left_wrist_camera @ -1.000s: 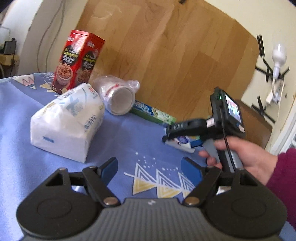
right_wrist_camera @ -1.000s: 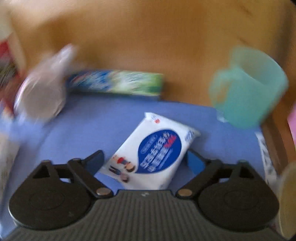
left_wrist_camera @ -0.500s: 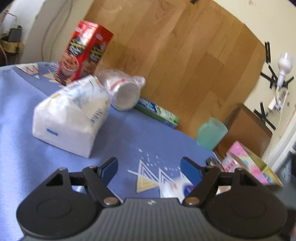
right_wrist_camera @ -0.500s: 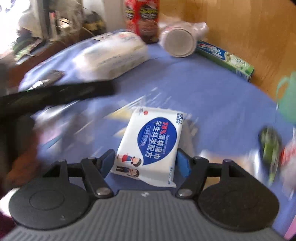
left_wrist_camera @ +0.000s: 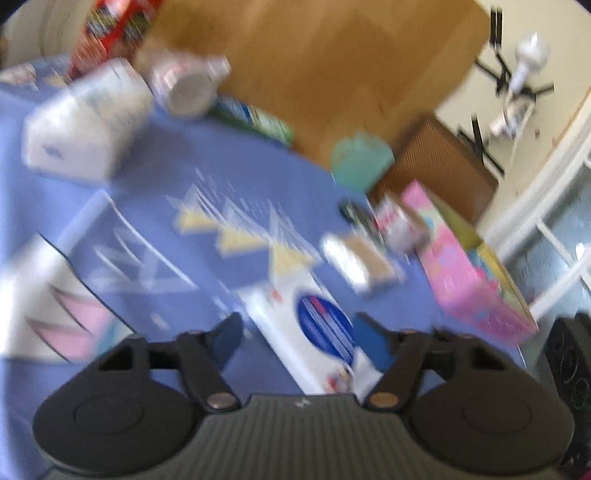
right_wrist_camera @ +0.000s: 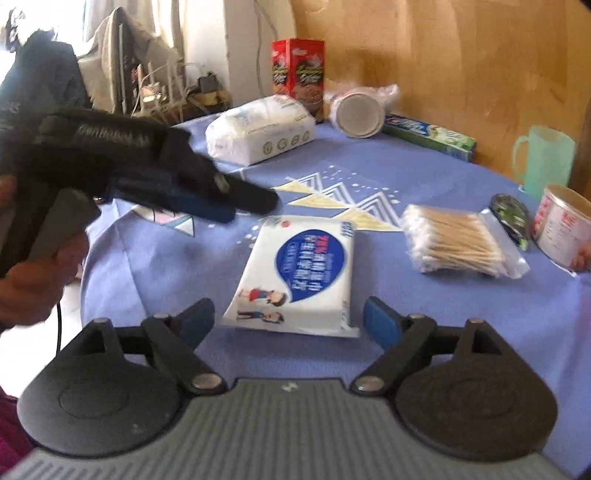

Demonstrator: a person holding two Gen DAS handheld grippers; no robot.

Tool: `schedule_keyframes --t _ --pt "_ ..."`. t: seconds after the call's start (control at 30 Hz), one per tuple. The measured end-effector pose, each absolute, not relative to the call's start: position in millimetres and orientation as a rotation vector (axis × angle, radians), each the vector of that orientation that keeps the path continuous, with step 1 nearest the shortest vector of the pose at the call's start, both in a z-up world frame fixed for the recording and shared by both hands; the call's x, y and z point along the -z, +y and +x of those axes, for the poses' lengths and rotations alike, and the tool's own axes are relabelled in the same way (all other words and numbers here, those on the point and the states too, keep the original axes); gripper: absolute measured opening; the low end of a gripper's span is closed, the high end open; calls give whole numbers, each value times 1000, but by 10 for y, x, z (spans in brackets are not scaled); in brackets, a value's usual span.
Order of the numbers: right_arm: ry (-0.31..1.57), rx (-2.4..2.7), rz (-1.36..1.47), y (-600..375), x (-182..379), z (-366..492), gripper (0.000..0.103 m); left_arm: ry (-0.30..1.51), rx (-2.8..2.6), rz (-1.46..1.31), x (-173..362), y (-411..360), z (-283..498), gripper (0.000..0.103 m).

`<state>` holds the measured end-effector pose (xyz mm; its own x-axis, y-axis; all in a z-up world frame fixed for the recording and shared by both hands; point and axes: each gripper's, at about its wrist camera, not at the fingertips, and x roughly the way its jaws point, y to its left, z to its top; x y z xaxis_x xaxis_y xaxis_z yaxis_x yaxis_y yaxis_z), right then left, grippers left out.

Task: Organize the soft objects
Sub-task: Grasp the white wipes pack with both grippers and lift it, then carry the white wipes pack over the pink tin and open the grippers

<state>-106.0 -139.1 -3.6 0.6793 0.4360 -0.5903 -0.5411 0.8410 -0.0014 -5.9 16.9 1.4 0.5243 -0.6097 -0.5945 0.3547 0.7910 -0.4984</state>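
Left wrist view, blurred: our left hand-held gripper (left_wrist_camera: 297, 338) gapes over the wipes pack (left_wrist_camera: 308, 332) on the blue tabletop (left_wrist_camera: 155, 184), wood panel (left_wrist_camera: 314, 66) at 12 o'clock. Right wrist view: right hand-held gripper (right_wrist_camera: 288, 319) spread, pack (right_wrist_camera: 299, 273) between fingertips untouched, window (right_wrist_camera: 44, 22) at 10 o'clock.

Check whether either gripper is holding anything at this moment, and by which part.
Nothing is held. The right gripper is open, its fingers either side of the wet-wipes pack without touching it. The left gripper is open too, above the same pack.
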Motion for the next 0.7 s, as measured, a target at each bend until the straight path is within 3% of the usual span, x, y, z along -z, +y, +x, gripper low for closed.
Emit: schedule_keyframes --t 0.33,0.6,0.7 --pt "422 -382 -160 -1739 -214 -1313 77 694 668 -204 -478 -478 -101 52" --pt "290 -57 -125 -2793 -581 -1457 77 607 929 -93 -1001 -1882 69 52" --pt "287 57 -83 -3224 -623 -1422 79 599 975 -60 -1020 -2379 87 64"
